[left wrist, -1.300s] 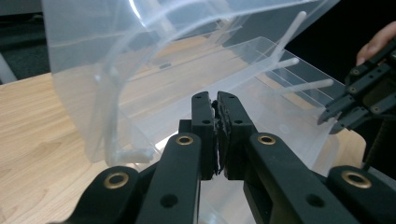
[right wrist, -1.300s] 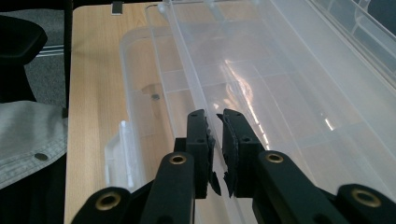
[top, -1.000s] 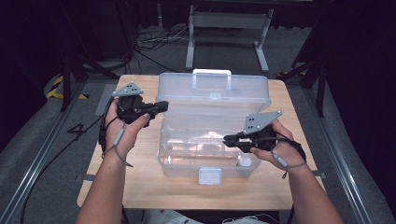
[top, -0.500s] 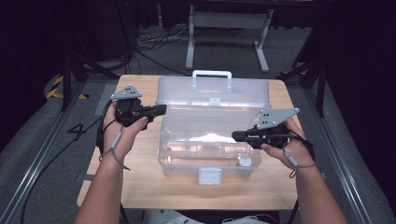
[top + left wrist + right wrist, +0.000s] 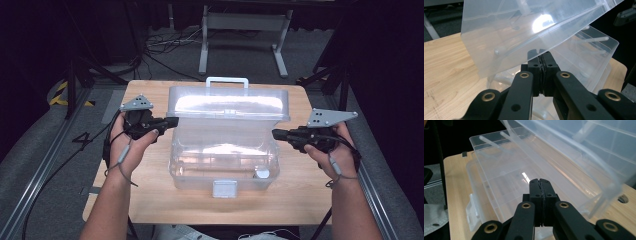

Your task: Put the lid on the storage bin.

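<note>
In the high view, a clear plastic storage box with white handle and raised lid is seen mid-worktop; left tongs at 9 o'clock, right tongs at 3 o'clock, just closed, empty. In the left gripper view, the pads are pressed together at the lid's edge. In the right gripper view, shut pads are faced by the open tray.

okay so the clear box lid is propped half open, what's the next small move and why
Probably bring the right gripper back to the lid's right edge and help tip it fully back. Its shut jaws have just closed on nothing, apart from the box, while the left gripper rests shut against the lid's left end.
</note>
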Demonstrator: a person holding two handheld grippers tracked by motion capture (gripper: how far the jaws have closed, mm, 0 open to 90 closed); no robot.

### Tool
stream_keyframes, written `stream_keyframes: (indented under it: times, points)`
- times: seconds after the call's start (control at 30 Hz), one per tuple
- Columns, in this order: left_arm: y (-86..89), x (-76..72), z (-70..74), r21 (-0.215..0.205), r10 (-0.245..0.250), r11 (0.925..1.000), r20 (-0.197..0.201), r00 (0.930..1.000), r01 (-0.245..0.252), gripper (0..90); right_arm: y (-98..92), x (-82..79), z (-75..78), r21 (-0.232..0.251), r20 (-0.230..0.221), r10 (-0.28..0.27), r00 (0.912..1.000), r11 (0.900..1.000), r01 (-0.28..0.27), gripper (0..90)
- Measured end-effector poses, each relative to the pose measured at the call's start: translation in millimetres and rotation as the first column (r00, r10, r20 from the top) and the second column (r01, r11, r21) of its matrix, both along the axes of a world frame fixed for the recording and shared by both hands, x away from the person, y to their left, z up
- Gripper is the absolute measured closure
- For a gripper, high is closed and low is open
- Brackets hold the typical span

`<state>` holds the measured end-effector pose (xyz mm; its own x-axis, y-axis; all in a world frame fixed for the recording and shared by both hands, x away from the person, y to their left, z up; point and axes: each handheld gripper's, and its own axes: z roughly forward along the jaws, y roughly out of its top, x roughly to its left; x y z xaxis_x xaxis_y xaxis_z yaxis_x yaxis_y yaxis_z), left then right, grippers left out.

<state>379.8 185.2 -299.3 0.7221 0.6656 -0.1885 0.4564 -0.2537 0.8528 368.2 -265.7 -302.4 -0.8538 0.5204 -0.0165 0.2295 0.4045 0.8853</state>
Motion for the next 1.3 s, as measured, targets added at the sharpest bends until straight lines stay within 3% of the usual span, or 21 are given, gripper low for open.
stream_keyframes:
  times: [0.23,0.73,0.9,1.3]
  points:
    - [-0.1,-5.6,-2.1,0.020,-0.014,0.9997,0.002,0.9999,0.014,87.7,-10.8,1.0,0.1,0.028,-0.037,-0.040,0.9985,0.999,0.041,89.8]
    - [-3.0,-16.3,-3.6,0.077,-0.037,0.9964,-0.006,0.9993,0.037,87.5,-21.2,-0.1,-0.2,0.039,-0.116,-0.054,0.9919,0.998,0.058,90.0]
    - [-2.9,-17.8,-5.0,0.091,-0.045,0.9948,-0.014,0.9989,0.046,88.5,-22.5,-0.5,-0.3,0.032,-0.146,-0.045,0.9883,0.998,0.050,89.9]
    - [-1.9,-19.9,-9.1,0.090,-0.062,0.9936,-0.076,0.9952,0.068,89.3,-21.0,-0.5,-2.7,-0.025,-0.195,-0.053,0.9794,0.998,0.049,89.9]
